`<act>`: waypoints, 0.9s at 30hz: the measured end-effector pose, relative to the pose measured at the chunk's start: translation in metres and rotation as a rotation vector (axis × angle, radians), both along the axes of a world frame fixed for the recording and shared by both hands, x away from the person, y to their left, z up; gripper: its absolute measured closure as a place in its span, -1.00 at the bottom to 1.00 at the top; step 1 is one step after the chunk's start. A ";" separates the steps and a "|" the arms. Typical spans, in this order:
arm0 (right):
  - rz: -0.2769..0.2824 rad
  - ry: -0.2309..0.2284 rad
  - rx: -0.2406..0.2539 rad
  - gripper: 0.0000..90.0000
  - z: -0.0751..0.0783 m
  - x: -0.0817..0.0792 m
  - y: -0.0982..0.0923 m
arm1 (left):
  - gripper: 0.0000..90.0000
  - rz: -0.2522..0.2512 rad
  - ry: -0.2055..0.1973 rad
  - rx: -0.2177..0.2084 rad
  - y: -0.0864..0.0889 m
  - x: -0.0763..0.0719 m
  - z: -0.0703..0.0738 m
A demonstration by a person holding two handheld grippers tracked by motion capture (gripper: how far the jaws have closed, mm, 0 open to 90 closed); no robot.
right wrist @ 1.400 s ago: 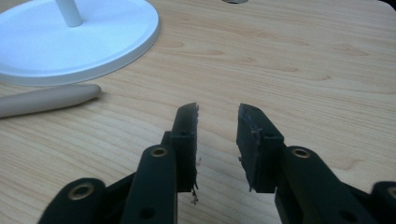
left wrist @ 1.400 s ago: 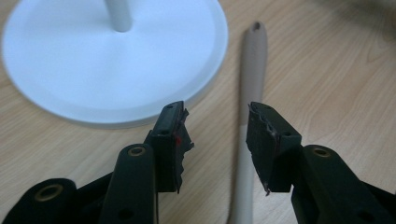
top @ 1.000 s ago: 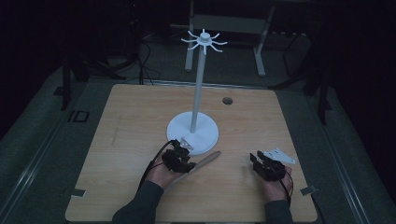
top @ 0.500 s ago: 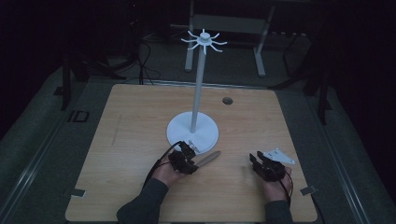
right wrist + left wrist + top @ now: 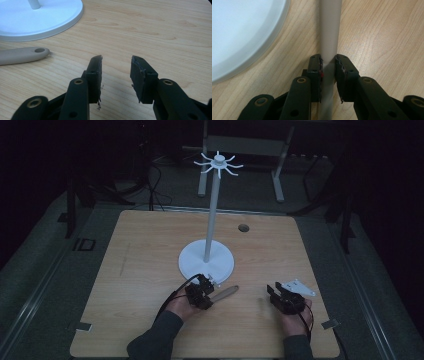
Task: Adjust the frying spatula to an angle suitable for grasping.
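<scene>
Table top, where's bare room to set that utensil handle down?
Bare wood on the table left of the white stand base, and behind it toward the small hole. Crowded along the near edge: left gripper clamping the handle, right gripper.

The letters "ID" are read on the floor (image 5: 82, 245) at nine o'clock of the worktop (image 5: 150, 250).

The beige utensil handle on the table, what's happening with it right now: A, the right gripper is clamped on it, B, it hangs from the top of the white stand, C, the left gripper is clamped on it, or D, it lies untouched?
C: in the left gripper view the left gripper has its jaws pressed against both sides of the beige handle, which lies on the table.
</scene>
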State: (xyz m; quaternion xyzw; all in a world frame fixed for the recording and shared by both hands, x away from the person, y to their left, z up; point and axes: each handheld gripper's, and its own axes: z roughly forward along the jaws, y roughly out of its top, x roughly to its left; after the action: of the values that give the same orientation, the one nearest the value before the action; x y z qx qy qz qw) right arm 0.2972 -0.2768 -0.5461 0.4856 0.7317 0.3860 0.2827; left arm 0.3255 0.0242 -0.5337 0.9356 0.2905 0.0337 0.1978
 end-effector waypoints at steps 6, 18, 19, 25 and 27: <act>0.000 0.007 0.001 0.35 -0.001 0.000 0.001 | 0.65 -0.018 0.019 0.026 -0.004 0.005 0.002; 0.001 0.009 -0.003 0.34 -0.001 0.000 0.001 | 0.64 -0.034 0.091 0.127 -0.019 0.016 0.006; 0.001 0.009 -0.003 0.34 -0.001 0.000 0.001 | 0.64 -0.032 0.095 0.131 -0.020 0.016 0.006; 0.003 0.008 -0.002 0.34 -0.001 0.000 0.001 | 0.64 -0.029 0.127 0.165 -0.025 0.021 0.008; 0.003 0.008 -0.002 0.34 -0.001 0.000 0.001 | 0.64 -0.024 0.133 0.171 -0.026 0.021 0.008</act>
State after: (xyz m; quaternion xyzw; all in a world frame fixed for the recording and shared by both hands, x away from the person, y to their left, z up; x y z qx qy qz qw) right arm 0.2976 -0.2756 -0.5473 0.4859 0.7337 0.3838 0.2797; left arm 0.3468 -0.0020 -0.5259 0.9526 0.2878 -0.0062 0.0980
